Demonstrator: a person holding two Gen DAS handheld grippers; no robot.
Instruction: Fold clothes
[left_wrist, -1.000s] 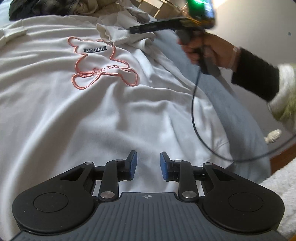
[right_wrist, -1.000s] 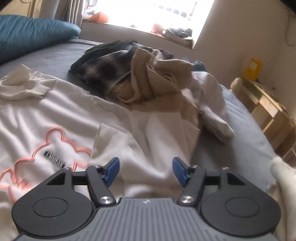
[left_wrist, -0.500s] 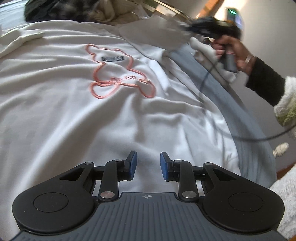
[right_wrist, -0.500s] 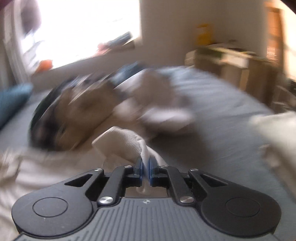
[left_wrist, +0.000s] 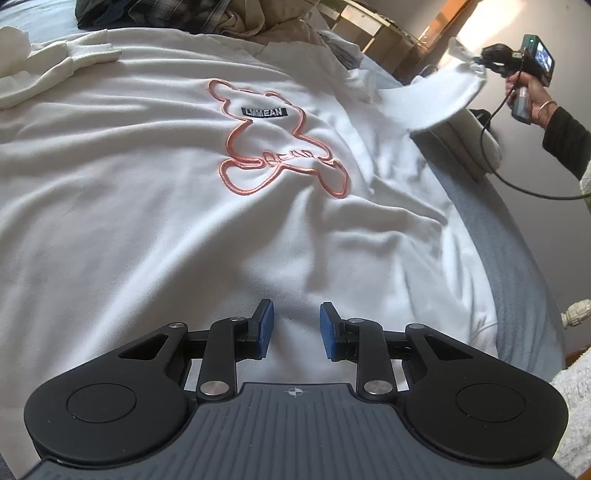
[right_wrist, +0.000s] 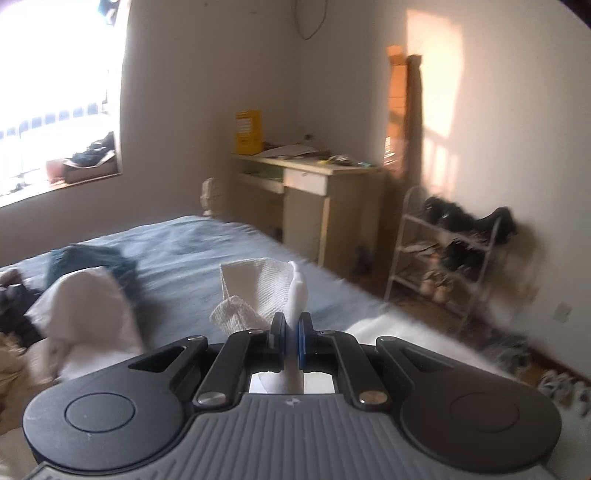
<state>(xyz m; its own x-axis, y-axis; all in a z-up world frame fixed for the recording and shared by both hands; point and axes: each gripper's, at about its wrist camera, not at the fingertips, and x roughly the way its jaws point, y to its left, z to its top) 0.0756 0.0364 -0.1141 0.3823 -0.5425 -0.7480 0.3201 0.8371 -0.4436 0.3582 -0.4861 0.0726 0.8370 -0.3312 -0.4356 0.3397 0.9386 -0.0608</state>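
A white sweatshirt with a pink bear outline lies front up across the bed. My left gripper hovers over its lower part, jaws a little apart, with nothing between the pads. My right gripper is shut on the ribbed cuff of the sweatshirt's sleeve. In the left wrist view the right gripper holds that sleeve stretched out and lifted off the bed's right edge, held by a person's hand.
A heap of dark plaid and beige clothes lies beyond the sweatshirt's collar. The grey-blue bedsheet shows along the right edge. A wooden desk and a shoe rack stand past the bed.
My right gripper has shut on the sleeve cuff, then swung up and out to the right, pulling the sleeve straight. The left gripper has only drifted slightly.
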